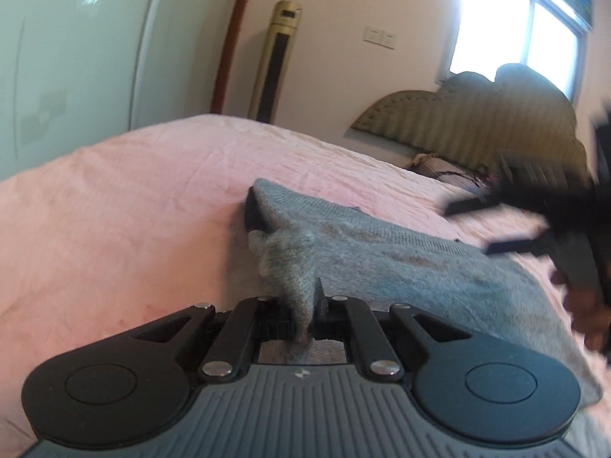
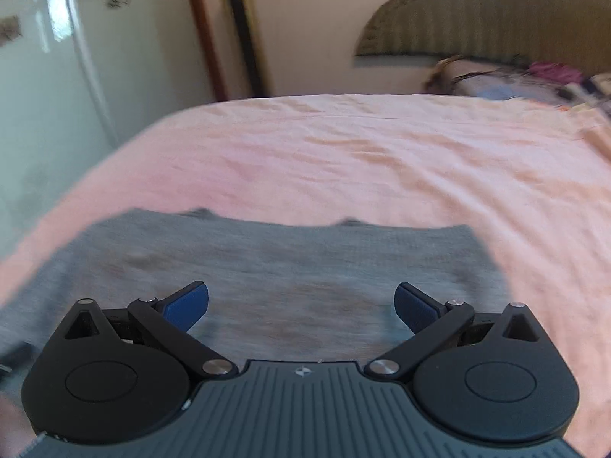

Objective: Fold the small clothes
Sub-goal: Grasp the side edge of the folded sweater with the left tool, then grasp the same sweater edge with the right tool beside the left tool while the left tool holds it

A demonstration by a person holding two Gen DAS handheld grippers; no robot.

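A grey knitted garment (image 1: 382, 259) lies on the pink bed sheet (image 1: 133, 198). My left gripper (image 1: 301, 301) is shut on a bunched corner of the grey garment and lifts it off the sheet. My right gripper (image 2: 301, 303) is open and empty, hovering just above the flat grey garment (image 2: 286, 267), its blue pads (image 2: 187, 305) wide apart. In the left wrist view the right gripper (image 1: 492, 225) shows blurred at the right, open over the garment's far end.
The pink sheet (image 2: 343, 160) covers the bed. A padded headboard (image 1: 477, 122) and patterned pillows (image 2: 515, 76) are at the far end. A tall gold standing unit (image 1: 275, 61) and a white wardrobe (image 1: 68, 57) stand beyond the bed.
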